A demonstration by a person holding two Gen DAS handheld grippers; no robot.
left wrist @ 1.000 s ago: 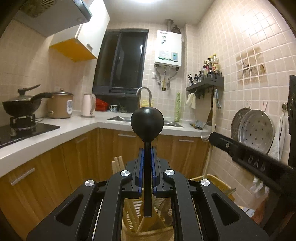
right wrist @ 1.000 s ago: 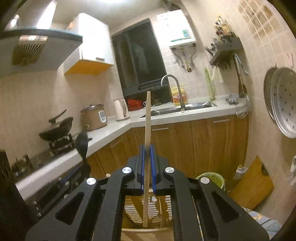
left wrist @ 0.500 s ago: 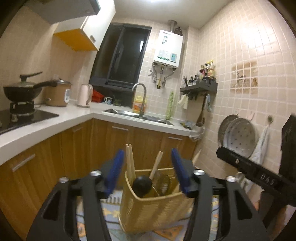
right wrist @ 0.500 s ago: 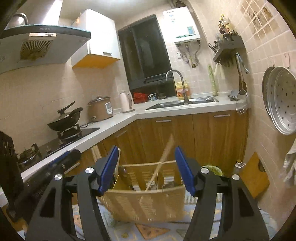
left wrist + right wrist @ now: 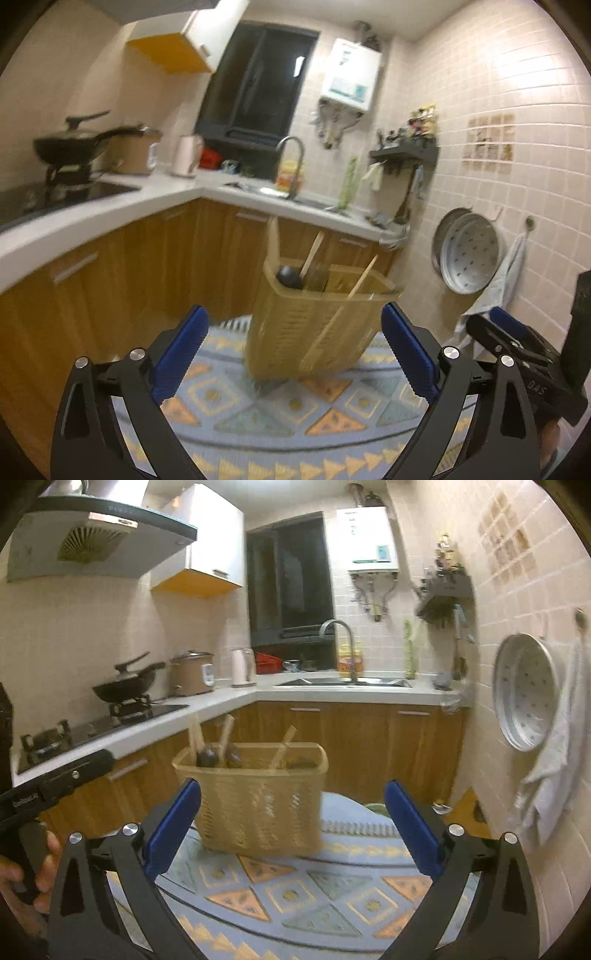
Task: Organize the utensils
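Both spread wide and holding nothing: left hand-held gripper [image 5: 293,354] and right hand-held gripper [image 5: 293,829], near the woven basket [image 5: 258,805] with black ladle [image 5: 289,277] and wooden utensils [image 5: 282,747] inside.

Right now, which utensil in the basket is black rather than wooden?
The round-headed ladle at the basket's left end; the sticks beside it are pale wood.

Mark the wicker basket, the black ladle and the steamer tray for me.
wicker basket [image 5: 258,805], right wrist view, front wall.
black ladle [image 5: 290,277], left wrist view, its bowl.
steamer tray [image 5: 526,690], right wrist view, perforated face.
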